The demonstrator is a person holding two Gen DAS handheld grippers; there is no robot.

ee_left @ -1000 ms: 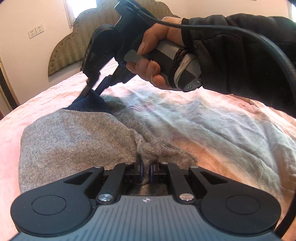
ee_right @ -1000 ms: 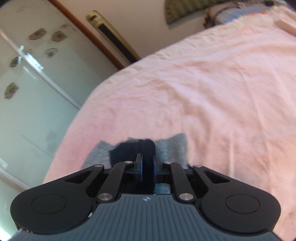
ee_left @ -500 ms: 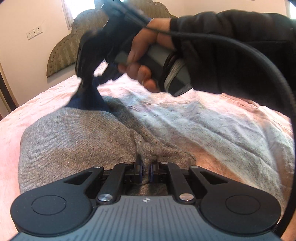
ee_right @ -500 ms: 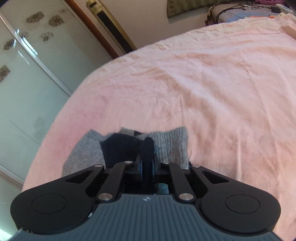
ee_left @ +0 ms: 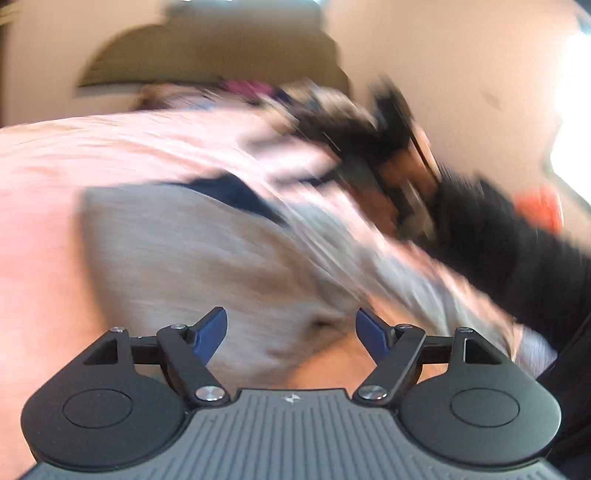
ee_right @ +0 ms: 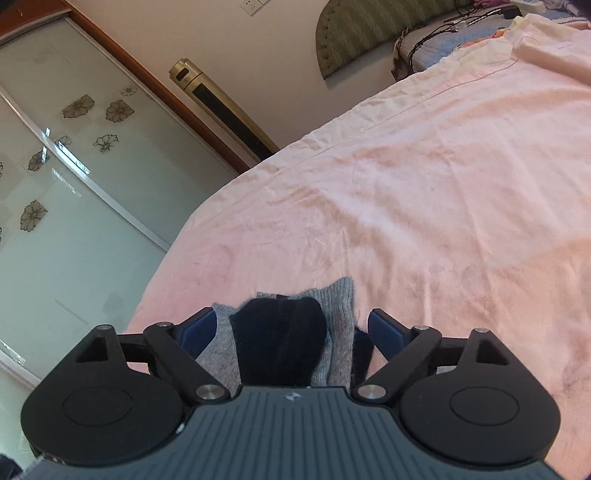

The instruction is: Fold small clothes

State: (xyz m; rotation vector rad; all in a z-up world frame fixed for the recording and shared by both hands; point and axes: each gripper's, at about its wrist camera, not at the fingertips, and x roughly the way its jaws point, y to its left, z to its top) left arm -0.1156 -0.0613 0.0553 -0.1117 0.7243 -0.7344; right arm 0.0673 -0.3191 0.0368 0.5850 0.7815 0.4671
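Both grippers' jaws have just sprung open: left gripper (ee_left: 291,330) and right gripper (ee_right: 291,328) release a grey-and-navy sock (ee_right: 280,343) onto the pink bedsheet (ee_right: 443,184).

Fuzzy grey-and-navy knitted garment (ee_right: 295,332) on matt, creased pink cotton bedsheet (ee_right: 424,192); glossy frosted-glass flower-patterned wardrobe door (ee_right: 74,184).

place: we read a home bedroom
bed: pink sheet (ee_right: 424,192), padded headboard (ee_right: 354,33)
wall side: we see sliding frosted doors with flowers (ee_right: 74,166), tower fan unit (ee_right: 221,107), wall socket (ee_right: 253,4)
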